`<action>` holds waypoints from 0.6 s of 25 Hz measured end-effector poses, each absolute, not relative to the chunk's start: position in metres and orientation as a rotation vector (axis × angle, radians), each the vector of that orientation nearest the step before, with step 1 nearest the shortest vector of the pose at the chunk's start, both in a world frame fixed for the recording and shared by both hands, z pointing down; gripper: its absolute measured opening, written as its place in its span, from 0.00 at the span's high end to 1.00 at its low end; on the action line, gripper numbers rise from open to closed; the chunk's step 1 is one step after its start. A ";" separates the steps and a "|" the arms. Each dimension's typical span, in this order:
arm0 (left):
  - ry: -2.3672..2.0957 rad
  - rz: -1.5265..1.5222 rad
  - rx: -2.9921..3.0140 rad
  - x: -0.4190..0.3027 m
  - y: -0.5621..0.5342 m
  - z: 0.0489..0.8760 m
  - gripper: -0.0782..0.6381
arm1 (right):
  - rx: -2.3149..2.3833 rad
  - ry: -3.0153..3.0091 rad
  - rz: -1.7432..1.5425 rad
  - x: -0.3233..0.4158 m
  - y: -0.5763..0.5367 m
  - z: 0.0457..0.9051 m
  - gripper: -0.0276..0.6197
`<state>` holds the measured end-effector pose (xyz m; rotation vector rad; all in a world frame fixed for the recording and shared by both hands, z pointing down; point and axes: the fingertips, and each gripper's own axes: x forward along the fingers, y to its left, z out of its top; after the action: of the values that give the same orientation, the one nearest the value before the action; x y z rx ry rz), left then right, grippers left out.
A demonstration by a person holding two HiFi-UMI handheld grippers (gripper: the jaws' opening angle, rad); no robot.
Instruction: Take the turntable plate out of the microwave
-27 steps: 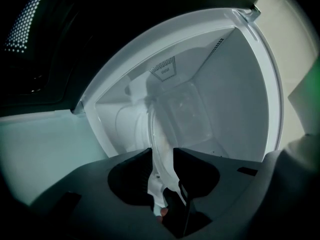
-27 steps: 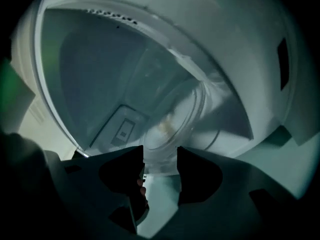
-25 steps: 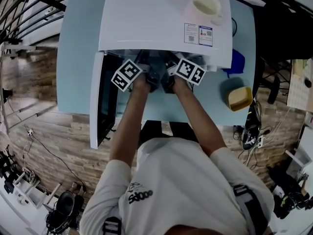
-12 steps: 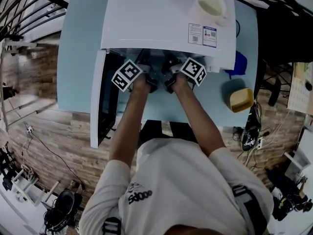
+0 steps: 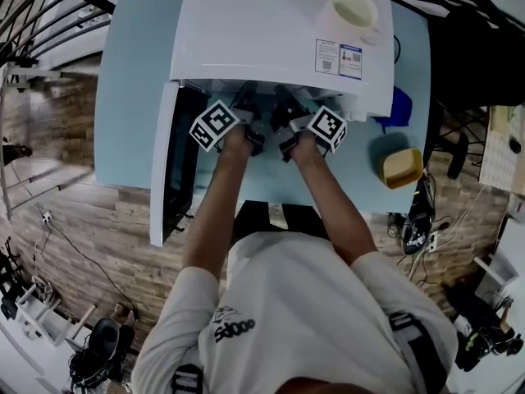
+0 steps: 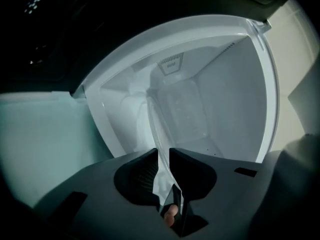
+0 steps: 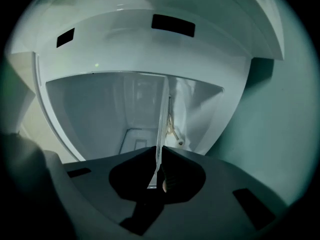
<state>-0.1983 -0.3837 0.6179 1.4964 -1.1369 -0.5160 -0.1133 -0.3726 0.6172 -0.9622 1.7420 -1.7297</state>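
Note:
The clear glass turntable plate (image 6: pixel 154 126) shows edge-on in both gripper views, inside the white microwave (image 5: pixel 271 31). In the left gripper view its rim runs between the jaws of my left gripper (image 6: pixel 163 153), which are closing and pinch it. My right gripper (image 7: pixel 159 151) is also closing, and its jaws press on the plate (image 7: pixel 163 111) at another part of the rim. Seen from the head view, the left gripper (image 5: pixel 243 121) and the right gripper (image 5: pixel 287 120) reach side by side into the oven's mouth; their tips and the plate are hidden under the oven's top.
The microwave door (image 5: pixel 164 171) stands swung open at the left. A roller support (image 7: pixel 175 133) lies on the cavity floor beyond the plate. A cup (image 5: pixel 353 11) sits on the oven's top. A yellow bowl (image 5: pixel 402 167) and a blue object (image 5: pixel 399 105) rest on the table at the right.
The right gripper's marker cube has rolled and shifted slightly right. The left gripper has stayed nearly where it was. Both hands remain in the oven's mouth.

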 end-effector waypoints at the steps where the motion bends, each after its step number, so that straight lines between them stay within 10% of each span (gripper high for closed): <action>1: -1.128 -0.532 1.480 -0.199 -0.384 0.619 0.78 | -0.964 1.742 -1.736 -0.113 -0.372 0.617 0.92; 15: -1.058 -0.662 1.420 -0.201 -0.362 0.617 0.81 | -0.906 1.714 -1.747 -0.117 -0.350 0.613 0.92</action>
<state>-0.2015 -0.3616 0.6167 1.4200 -1.0580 -0.6615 -0.1170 -0.3497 0.6132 -0.9063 1.7140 -1.7475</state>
